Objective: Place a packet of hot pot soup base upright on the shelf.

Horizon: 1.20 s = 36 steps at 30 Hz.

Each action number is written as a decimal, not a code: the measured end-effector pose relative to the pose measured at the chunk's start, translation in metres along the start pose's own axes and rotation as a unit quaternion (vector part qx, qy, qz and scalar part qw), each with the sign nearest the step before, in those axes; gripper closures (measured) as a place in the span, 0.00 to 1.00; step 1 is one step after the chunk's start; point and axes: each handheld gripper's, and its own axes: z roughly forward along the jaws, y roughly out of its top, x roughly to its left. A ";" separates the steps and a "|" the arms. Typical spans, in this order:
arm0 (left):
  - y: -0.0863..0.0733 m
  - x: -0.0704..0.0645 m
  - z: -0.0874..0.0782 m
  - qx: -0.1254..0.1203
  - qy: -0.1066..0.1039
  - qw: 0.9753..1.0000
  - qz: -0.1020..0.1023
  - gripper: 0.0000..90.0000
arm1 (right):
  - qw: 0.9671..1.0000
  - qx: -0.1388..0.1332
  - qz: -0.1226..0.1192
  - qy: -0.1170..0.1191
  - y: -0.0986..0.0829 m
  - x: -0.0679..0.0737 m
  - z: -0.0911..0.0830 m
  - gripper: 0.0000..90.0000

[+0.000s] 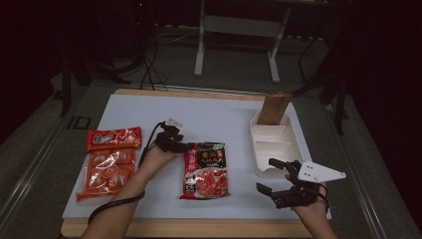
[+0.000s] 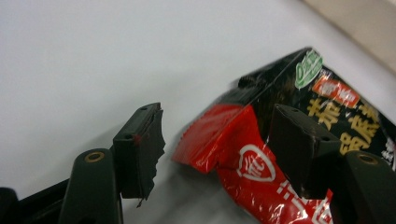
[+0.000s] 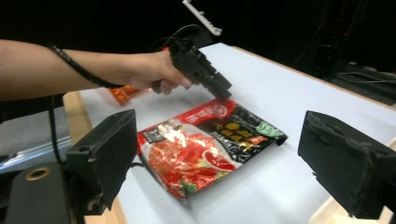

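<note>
Left gripper [image 1: 185, 146] spread around the red packet's [image 1: 206, 169] top-left corner; right gripper [image 1: 272, 177] spread, well right of the packet.

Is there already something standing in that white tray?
Yes, a brown packet stands upright in the far compartment of the white tray.

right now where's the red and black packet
In the high view the red and black packet lies flat mid-table, between the orange packs and the white tray, with the left gripper at its top-left corner.
</note>
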 end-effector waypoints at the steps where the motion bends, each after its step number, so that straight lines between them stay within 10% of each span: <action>1: -0.001 0.001 0.001 0.001 -0.008 1.000 -0.005 0.40 | 1.000 0.002 -0.001 0.001 0.000 0.000 0.001 0.13; 7: -0.005 -0.001 0.010 0.020 -0.008 1.000 0.001 0.40 | 1.000 0.006 -0.003 0.005 0.000 0.002 0.002 0.15; 25: 0.004 -0.021 0.018 0.096 0.027 0.995 0.018 0.86 | 1.000 0.004 0.002 0.004 0.000 0.001 0.002 0.15; 36: 0.006 -0.024 0.009 0.077 0.022 0.996 0.038 0.96 | 1.000 -0.004 0.014 0.012 0.000 -0.003 0.000 0.13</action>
